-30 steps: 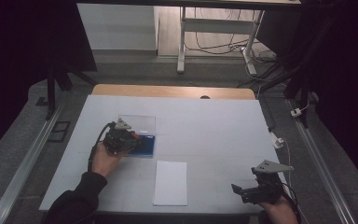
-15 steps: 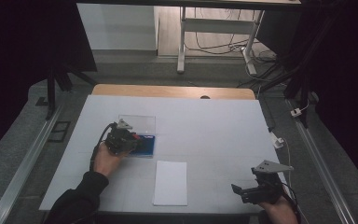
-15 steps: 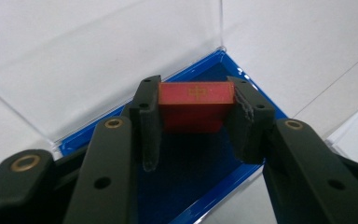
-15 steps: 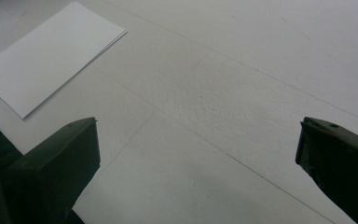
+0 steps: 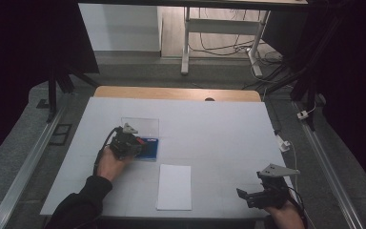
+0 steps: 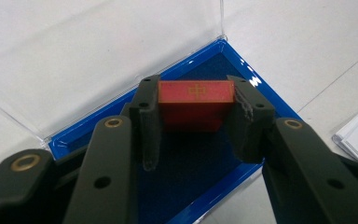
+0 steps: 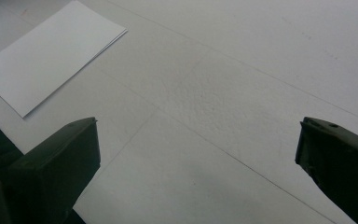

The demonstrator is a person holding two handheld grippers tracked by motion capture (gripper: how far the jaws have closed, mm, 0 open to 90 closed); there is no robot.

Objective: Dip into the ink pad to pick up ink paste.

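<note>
Your left gripper is clamped on the red block over the blue tray of the open case, at 9 o'clock on the counter; its clear lid lies flat behind to leave access; the jaws tilt steeply down. Your right gripper, at 5 o'clock, points level, jaws wide, empty, beside the white sheet.

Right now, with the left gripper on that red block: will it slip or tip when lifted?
Probably stiff: the red block keeps square edges between the left gripper pads. Slip seems unlikely, since both flat sides are clamped. Likely light for its size; the blue case may shift beneath it.
</note>
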